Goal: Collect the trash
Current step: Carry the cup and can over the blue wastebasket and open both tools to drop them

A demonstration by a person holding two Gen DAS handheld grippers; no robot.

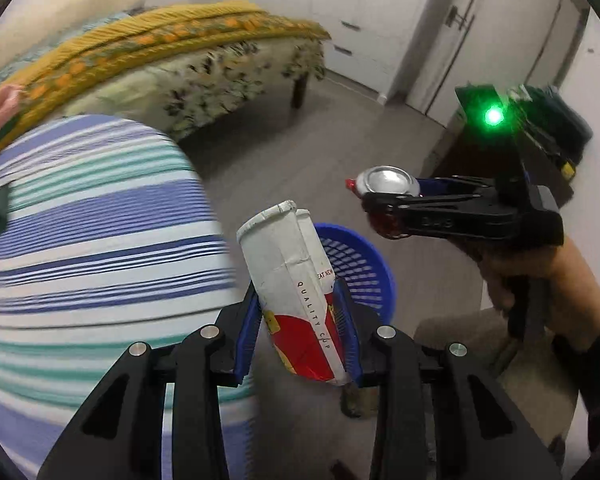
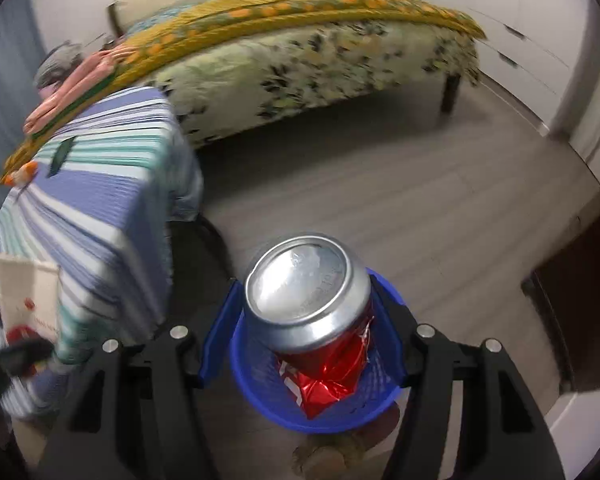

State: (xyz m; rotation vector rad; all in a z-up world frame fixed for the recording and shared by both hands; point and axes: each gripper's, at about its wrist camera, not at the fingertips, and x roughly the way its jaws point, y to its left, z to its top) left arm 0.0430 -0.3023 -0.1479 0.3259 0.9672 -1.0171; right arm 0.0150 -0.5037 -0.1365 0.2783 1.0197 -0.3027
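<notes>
From the left wrist, the left gripper clamps a crushed paper cup upright, the blue basket just beyond and right; from the right wrist, the right gripper pinches a dented red can directly over that basket, nearer the drop.

Below and ahead of both grippers the blue basket stands open-mouthed on the floor, nothing covering it. To the left of the left gripper, close, the striped table blocks that side, with the bed beyond it. Ahead and right of the right gripper the floor runs bare to the cabinets.
</notes>
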